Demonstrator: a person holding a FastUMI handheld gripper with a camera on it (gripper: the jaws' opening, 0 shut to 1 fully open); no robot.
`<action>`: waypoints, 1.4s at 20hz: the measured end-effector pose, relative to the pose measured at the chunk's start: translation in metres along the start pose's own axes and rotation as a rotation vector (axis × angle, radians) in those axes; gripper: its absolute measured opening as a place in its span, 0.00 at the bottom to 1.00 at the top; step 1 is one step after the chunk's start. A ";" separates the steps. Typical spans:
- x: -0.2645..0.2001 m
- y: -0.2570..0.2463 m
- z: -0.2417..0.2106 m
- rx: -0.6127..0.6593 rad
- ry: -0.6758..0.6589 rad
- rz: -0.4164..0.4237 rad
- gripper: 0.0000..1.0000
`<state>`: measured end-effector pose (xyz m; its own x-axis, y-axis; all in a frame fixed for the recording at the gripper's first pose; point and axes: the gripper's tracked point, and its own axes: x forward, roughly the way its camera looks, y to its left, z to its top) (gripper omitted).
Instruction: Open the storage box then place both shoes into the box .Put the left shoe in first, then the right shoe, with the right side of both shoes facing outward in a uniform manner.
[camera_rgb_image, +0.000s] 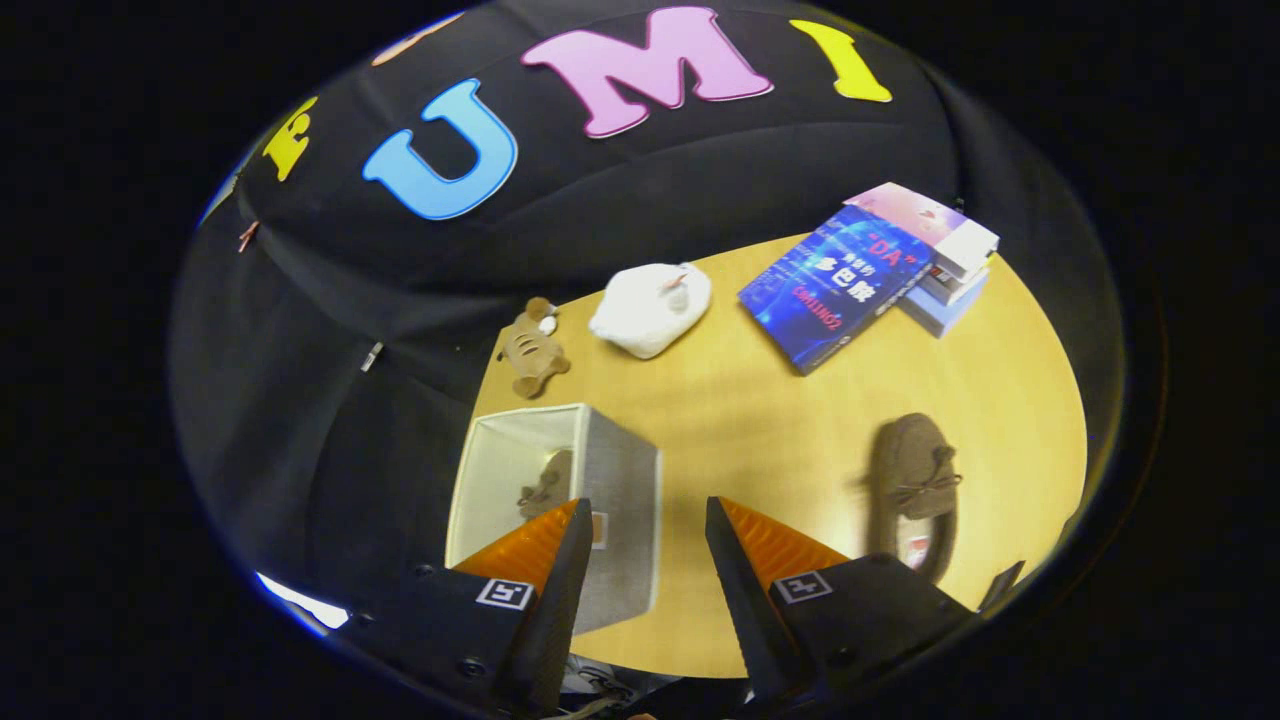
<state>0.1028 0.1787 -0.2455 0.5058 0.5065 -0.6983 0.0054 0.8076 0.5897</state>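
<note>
A grey fabric storage box (618, 480) with a white lining stands open on the wooden table (760, 420), just ahead of the left finger. One brown moccasin shoe (548, 483) lies inside it, partly hidden by the left fingertip. The other brown moccasin shoe (918, 480), with a bow on top, lies on the table to the right of the right finger. My gripper (645, 525) hovers above the table, open, with nothing between its fingers.
Beyond the box lie a small brown plush toy (532, 352) and a white plush toy (650, 308). A blue book (838, 285) and a stack of smaller books (950, 265) sit at the far right. The table's edge runs close left of the box.
</note>
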 end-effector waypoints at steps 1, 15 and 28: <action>-0.006 -0.026 0.001 -0.011 -0.004 -0.041 0.72; 0.019 -0.270 -0.091 0.038 0.268 -0.405 0.72; 0.061 -0.283 -0.104 0.010 0.337 -0.430 0.05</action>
<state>0.0429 0.0127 -0.4968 0.1516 0.2009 -0.9678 0.1601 0.9612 0.2246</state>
